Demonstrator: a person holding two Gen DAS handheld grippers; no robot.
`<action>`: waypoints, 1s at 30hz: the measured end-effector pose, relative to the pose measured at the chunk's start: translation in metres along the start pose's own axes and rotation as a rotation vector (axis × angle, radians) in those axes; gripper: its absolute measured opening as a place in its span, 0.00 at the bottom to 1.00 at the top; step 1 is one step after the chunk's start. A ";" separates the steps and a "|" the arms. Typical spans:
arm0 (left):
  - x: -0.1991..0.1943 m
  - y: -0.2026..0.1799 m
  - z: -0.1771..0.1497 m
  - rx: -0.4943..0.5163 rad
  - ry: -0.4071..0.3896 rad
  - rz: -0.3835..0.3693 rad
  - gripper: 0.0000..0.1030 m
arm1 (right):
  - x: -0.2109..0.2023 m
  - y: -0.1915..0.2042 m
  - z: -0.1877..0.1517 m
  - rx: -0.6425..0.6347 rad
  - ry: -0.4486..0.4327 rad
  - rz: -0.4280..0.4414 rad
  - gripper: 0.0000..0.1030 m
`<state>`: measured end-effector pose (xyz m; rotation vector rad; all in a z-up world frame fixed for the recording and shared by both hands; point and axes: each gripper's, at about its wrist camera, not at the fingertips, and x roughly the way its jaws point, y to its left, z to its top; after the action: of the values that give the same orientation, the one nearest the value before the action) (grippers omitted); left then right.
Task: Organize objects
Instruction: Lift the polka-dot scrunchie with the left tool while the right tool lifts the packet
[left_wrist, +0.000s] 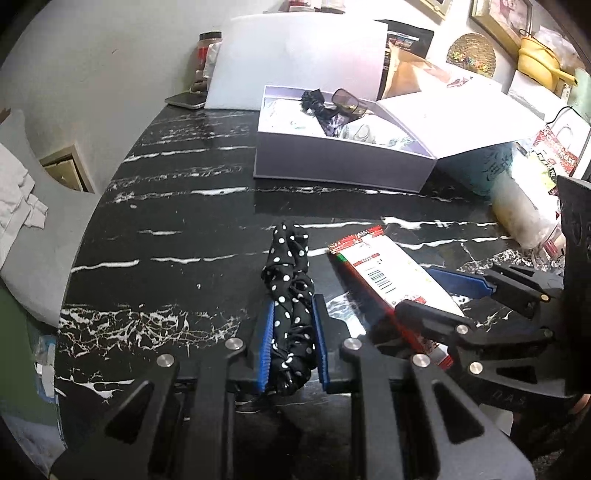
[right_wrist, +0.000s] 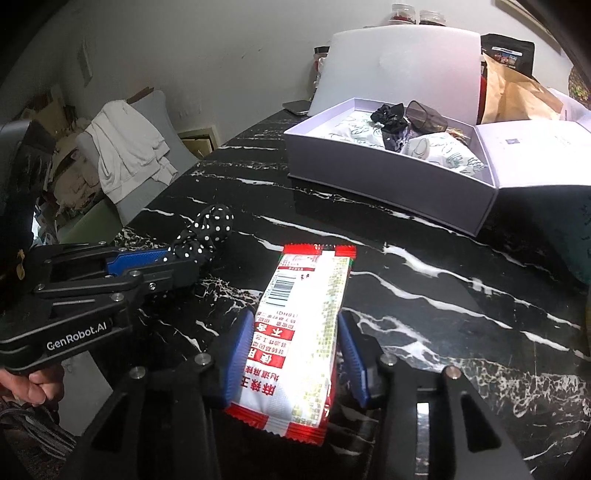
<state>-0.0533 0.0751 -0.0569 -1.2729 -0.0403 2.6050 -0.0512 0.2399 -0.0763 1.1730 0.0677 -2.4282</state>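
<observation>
Two claws clamped, left claw on dotted scrunchie, right claw on snack packet, its print blurred.

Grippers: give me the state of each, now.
Left gripper: shut on the polka-dot scrunchie.
Right gripper: shut on the snack packet, both pads against its sides.

The table is black marble with white veins. The scrunchie is black with white polka dots. The snack packet is white with red edges, red bands and a black barcode. The far box is pale lavender. The pads are blue on black grippers. The pot, far right, is yellow.
</observation>
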 end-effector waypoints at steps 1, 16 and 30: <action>-0.001 -0.001 0.001 0.003 -0.003 0.000 0.18 | -0.002 -0.001 0.001 0.003 -0.003 0.003 0.45; -0.006 -0.023 0.012 0.047 0.000 -0.003 0.18 | -0.031 -0.017 0.001 0.010 -0.038 -0.017 0.42; 0.008 -0.017 -0.001 0.024 0.040 -0.008 0.18 | 0.007 -0.015 -0.010 -0.006 0.062 -0.012 0.42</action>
<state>-0.0537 0.0928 -0.0614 -1.3140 -0.0063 2.5642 -0.0537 0.2534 -0.0901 1.2486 0.1013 -2.4000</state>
